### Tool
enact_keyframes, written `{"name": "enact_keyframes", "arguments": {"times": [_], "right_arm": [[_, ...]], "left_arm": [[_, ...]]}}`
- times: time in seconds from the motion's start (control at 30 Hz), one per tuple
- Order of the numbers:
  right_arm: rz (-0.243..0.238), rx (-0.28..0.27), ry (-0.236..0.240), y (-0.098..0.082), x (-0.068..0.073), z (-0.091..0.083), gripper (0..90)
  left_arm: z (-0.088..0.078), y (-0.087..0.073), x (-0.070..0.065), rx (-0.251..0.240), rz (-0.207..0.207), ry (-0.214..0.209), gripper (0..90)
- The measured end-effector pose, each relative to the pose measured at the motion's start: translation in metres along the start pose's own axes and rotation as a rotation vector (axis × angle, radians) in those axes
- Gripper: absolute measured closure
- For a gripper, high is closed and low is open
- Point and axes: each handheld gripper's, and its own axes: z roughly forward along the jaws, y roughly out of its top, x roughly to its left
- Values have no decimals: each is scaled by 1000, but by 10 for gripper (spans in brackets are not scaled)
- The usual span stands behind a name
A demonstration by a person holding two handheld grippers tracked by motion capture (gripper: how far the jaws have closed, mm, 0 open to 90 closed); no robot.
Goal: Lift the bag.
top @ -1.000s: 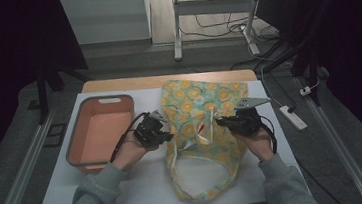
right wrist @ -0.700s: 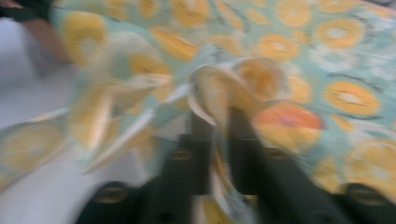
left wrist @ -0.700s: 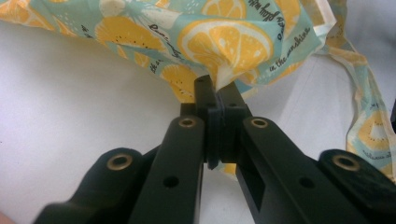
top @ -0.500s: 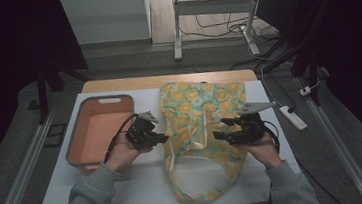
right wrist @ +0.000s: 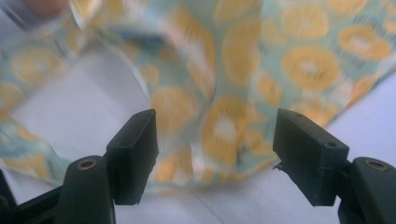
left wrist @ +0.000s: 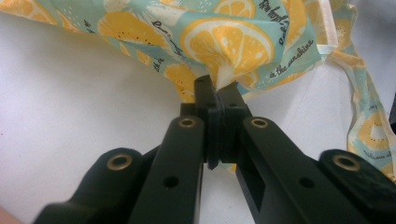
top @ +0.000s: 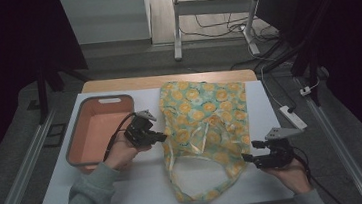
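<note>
Bag spread flat, one edge still to take up
My left hand-held gripper (left wrist: 217,93) clamps the lemon-print bag (top: 206,124) at its left edge, mid-surface; my right hand-held gripper (right wrist: 215,154), jaws just opened and empty, sits off its near-right corner; regrasp remains.

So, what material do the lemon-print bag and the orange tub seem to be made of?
The bag looks like thin woven cotton, matte: it lies limp and creased, and puckers where the left gripper pinches its edge. The tub seems to be moulded plastic or silicone with a grey rim and a smooth, dull finish; which one I cannot tell.
</note>
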Motion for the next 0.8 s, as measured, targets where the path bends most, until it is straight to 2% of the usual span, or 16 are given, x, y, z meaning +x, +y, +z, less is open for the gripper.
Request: {"name": "enact_keyframes", "arguments": {"times": [0.1,0.2,0.33,0.47,0.5,0.57,0.67,0.8], "right_arm": [[-11,61,1,-5,2,16,316],[-26,138,-37,-8,4,31,370],[-15,156,-77,-9,5,40,537],[-42,187,-97,-9,8,42,747],[-60,187,-114,-9,8,42,796],[-67,191,-117,-9,8,42,869],[-75,179,-121,-8,8,39,890],[-82,119,-127,-2,10,29,894]], "left_arm": [[0,0,0,0,2,-1,888],[0,0,1,1,1,-3,889],[0,-1,0,4,1,-2,889],[0,0,-2,4,4,-1,889],[0,0,-2,5,6,-1,888],[0,-1,-2,5,6,-1,889],[0,-1,-1,6,2,-2,889],[-1,-3,0,6,0,-3,889]]}}
